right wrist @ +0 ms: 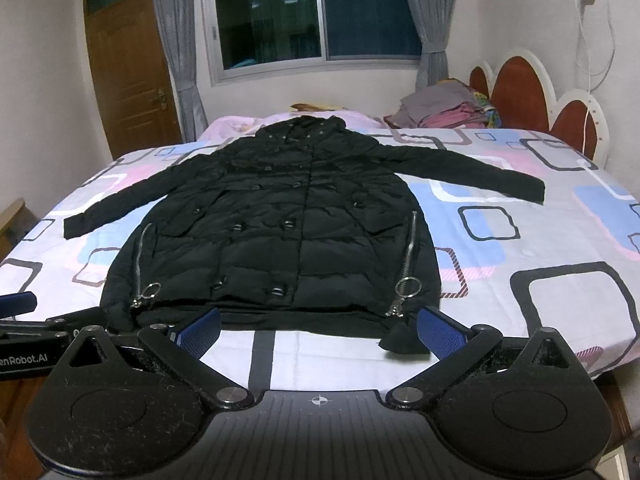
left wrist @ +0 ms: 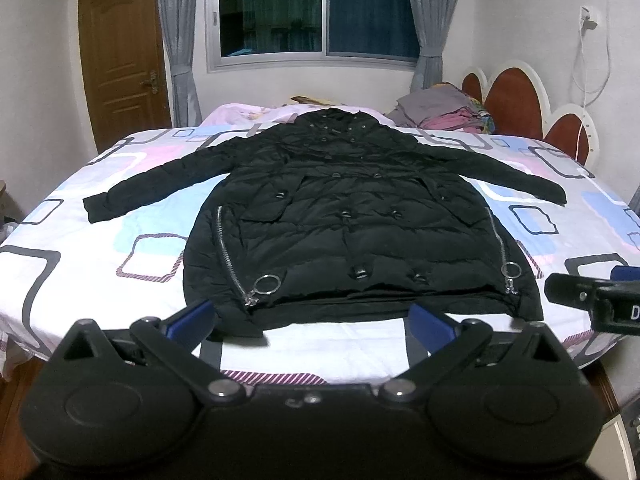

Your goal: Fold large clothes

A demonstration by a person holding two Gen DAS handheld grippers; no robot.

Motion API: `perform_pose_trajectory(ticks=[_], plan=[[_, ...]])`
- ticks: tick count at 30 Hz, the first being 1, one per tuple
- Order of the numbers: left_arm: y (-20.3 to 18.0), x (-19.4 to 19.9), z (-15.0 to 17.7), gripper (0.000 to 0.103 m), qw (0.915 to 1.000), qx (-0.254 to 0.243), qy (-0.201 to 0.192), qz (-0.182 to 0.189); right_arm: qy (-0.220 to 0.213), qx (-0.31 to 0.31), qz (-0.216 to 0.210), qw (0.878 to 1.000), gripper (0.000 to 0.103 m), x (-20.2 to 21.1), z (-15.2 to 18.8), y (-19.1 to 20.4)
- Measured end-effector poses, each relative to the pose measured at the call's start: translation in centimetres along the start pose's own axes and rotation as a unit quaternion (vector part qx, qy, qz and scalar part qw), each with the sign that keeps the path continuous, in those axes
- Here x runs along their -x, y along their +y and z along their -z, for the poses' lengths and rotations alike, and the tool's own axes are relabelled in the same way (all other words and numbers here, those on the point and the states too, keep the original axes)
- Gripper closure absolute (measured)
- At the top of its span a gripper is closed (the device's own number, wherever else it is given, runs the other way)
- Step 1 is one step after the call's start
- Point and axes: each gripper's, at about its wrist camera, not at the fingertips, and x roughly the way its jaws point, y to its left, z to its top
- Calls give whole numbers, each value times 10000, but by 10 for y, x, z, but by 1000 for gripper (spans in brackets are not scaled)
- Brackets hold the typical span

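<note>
Black coat (left wrist: 352, 220) flat on bed (left wrist: 100, 240), face up, both hand-held grippers released at the hem edge, nothing grasped yet.

Left to right: left sleeve (left wrist: 160, 184) spread out toward the door side, left hand-held gripper (left wrist: 312, 320) jaws wide, just short of the hem near the left zipper ring (left wrist: 267, 284); right hand-held gripper (right wrist: 318, 330) also spread wide, near the right zipper ring (right wrist: 408, 286) and a small flap (right wrist: 402, 340) sticking out of the hem; right sleeve (right wrist: 480, 172) out toward the headboard (right wrist: 520, 92). Risks, judged: puffy slick padding could slip from a shallow pinch; jaws may catch a ring or only the top layer, so the fold drags skewed; bedsheet could get pinched along with the hem.
</note>
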Motion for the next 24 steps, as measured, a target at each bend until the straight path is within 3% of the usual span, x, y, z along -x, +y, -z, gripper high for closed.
perform_pose_trajectory(ticks=[24], plan=[[3, 0, -1, 0, 10000, 15, -5, -4, -10, 51, -9, 10000, 0, 0, -1, 3]])
